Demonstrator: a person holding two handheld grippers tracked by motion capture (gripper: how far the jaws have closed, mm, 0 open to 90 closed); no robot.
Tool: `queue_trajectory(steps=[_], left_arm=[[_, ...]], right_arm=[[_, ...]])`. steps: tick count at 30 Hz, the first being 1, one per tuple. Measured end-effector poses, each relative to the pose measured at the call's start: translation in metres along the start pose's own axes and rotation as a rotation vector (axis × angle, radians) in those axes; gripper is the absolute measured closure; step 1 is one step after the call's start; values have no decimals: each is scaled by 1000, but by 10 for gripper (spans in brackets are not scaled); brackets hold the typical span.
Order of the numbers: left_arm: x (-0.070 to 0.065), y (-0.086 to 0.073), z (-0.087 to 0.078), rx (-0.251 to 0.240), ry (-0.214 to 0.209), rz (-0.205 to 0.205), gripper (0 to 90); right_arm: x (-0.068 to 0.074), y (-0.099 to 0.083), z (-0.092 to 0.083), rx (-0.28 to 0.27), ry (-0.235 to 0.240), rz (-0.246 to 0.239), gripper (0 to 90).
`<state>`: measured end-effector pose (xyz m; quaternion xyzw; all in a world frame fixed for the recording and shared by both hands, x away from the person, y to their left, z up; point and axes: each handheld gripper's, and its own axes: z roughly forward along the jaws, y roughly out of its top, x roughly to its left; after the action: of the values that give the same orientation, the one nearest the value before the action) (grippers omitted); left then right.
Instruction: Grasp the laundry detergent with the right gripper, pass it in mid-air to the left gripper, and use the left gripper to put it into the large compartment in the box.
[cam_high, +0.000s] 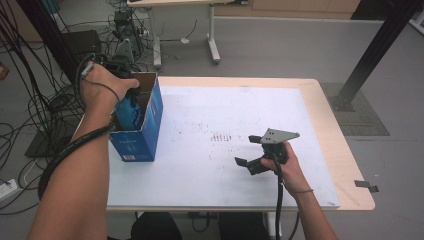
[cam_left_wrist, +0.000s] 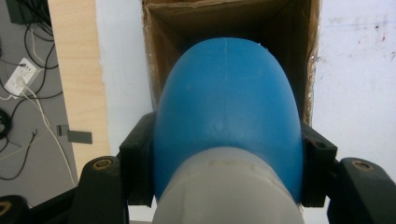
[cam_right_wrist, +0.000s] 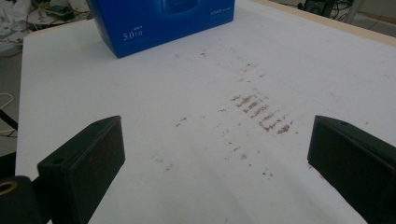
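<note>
A blue cardboard box (cam_high: 145, 127) with an open top stands at the left edge of the white table; its blue side (cam_right_wrist: 163, 21) shows in the right gripper view. My left gripper (cam_high: 125, 102) points down into the box mouth, shut on a rounded blue object with a grey lower part (cam_left_wrist: 226, 126) whose blue end sits inside the brown box opening (cam_left_wrist: 280, 28). My right gripper (cam_high: 250, 152) rests low over the table to the right of centre, jaws wide apart and empty, pointing toward the box.
The white tabletop (cam_high: 225, 115) has a patch of small dark marks (cam_right_wrist: 259, 112) in front of the right gripper. A wooden border (cam_high: 335, 130) rims the table. Cables (cam_high: 30, 115) and equipment lie on the floor at left. A black post (cam_high: 375, 50) stands at back right.
</note>
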<state>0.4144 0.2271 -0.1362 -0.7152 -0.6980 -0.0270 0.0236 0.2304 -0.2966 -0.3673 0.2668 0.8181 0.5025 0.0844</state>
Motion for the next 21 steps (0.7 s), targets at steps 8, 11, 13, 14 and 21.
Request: queue_trajectory(steps=[8,11,13,14,21], left_arm=[[-3,1,11,12,2,5,380],[-3,1,16,18,-1,3,380],[-2,1,19,20,-6,4,380],[-2,2,20,23,-7,3,380],[-8,4,30,34,12,18,380]], right_arm=[[0,-1,0,1,0,5,39],[0,-1,-1,1,-2,3,39],[0,-1,-1,3,-3,3,39],[0,-1,-1,3,-2,2,39],[-1,-1,2,5,3,4,39]])
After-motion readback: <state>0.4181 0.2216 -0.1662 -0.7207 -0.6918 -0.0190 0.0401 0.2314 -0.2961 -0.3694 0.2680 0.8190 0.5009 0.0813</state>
